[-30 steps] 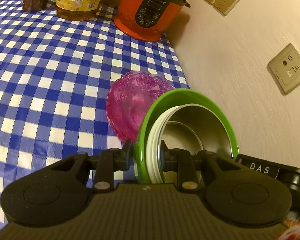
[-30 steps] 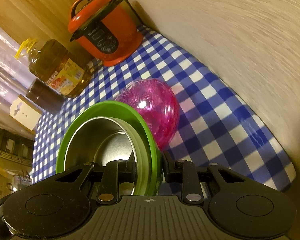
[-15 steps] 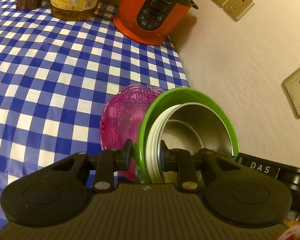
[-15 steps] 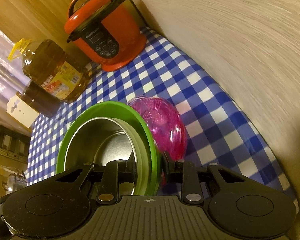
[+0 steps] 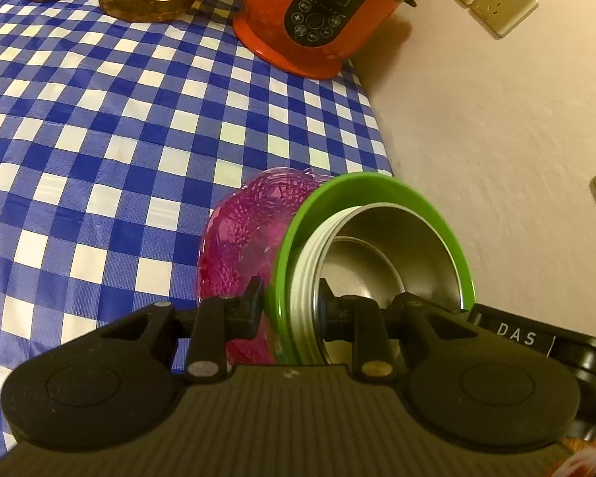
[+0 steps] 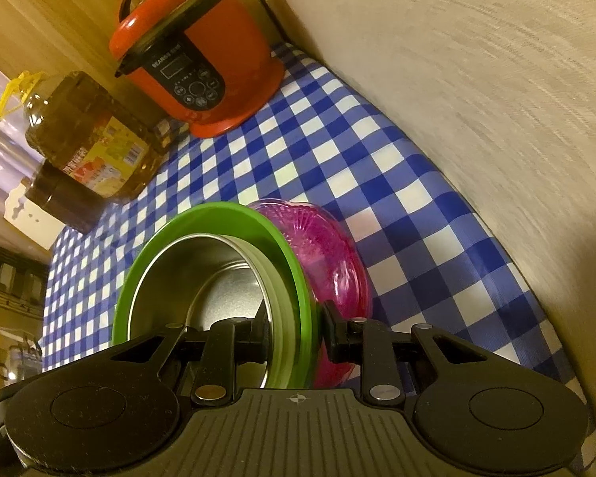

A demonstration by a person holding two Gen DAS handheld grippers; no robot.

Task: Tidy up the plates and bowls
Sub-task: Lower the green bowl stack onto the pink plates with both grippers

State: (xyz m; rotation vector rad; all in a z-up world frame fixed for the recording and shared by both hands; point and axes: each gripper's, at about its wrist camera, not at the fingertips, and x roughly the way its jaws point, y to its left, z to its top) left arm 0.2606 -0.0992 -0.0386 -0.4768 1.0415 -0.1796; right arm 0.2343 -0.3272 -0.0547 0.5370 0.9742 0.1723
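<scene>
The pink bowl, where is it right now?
In both wrist views the pink bowl sits low in the middle, over the checked tablecloth near the wall. It is right behind the green bowl that both grippers' fingers pinch.

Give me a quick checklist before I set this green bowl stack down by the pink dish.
1. Left hand-held gripper grips the green bowl rim: ok, pads pinch the rim.
2. Right hand-held gripper grips the opposite rim: ok.
3. Steel bowl seated inside the green one: ok, nested.
4. Pink dish position: on the checked tablecloth beyond the stack; whether they touch, cannot tell.
5. Orange cooker and oil bottle out of the way: ok, at the table's far end.
6. Bowl stack level: not ok, it looks tipped on edge in both views.
</scene>
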